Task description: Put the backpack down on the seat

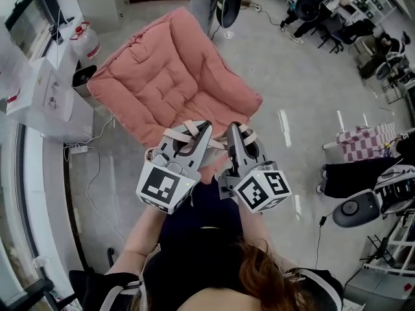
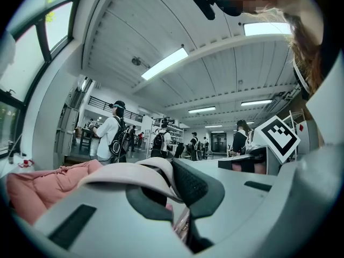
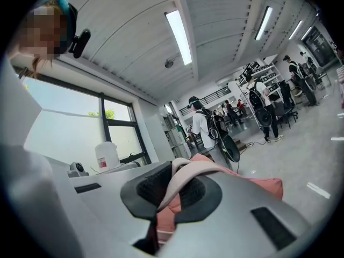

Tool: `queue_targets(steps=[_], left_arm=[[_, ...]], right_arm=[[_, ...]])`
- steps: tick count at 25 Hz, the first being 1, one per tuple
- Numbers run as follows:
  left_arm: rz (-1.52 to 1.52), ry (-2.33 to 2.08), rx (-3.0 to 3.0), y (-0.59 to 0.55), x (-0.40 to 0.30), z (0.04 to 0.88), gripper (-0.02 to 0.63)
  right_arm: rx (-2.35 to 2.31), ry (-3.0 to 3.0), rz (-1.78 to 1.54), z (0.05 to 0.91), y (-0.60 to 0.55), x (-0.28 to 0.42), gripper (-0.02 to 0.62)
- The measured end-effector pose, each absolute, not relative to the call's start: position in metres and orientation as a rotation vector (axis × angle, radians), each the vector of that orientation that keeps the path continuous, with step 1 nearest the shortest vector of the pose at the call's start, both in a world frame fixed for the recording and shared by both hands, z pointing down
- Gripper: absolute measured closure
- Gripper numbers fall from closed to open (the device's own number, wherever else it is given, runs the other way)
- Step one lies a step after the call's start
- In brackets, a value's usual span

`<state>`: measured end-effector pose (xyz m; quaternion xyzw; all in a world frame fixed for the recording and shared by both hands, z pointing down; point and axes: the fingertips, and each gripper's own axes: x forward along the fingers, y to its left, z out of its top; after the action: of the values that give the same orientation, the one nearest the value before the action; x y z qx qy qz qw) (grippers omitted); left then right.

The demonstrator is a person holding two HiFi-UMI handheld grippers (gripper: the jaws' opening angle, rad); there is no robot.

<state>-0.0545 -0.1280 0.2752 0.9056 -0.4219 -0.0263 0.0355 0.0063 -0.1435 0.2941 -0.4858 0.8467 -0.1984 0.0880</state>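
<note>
**Soft cloth, hard plastic, polished floor**

The seat (image 1: 175, 76) is pink quilted cloth, matt and puffy, with stitched seams. The backpack straps (image 2: 134, 171) are pale woven webbing, flat and dull. The left gripper (image 1: 206, 127) and right gripper (image 1: 232, 128) have smooth, matt grey plastic shells. Their pads (image 2: 189, 183) are black, rubbery-looking and finely dimpled. The marker cubes (image 1: 162, 185) carry matt black-and-white print. The grey floor (image 1: 305, 96) is smooth with a faint sheen.
</note>
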Motion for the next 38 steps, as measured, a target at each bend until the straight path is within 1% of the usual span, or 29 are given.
queue_targets(steps=[13,22,38], left_arm=[[-0.07,-1.38,2.721,-0.187,-0.044,0.281,0.589],[-0.049,-1.408,2.684,-0.235,-0.026,0.291,0.589],[-0.016,-1.411,2.563,-0.292,0.018,0.339,0.589]], right_arm=[[-1.375,2.58,-0.611,0.297,-0.204,0.016,0.551],[-1.356,2.593,-0.654,0.307,-0.253,0.034,0.551],[-1.351,2.625,-0.772,0.354,-0.309,0.078,0.551]])
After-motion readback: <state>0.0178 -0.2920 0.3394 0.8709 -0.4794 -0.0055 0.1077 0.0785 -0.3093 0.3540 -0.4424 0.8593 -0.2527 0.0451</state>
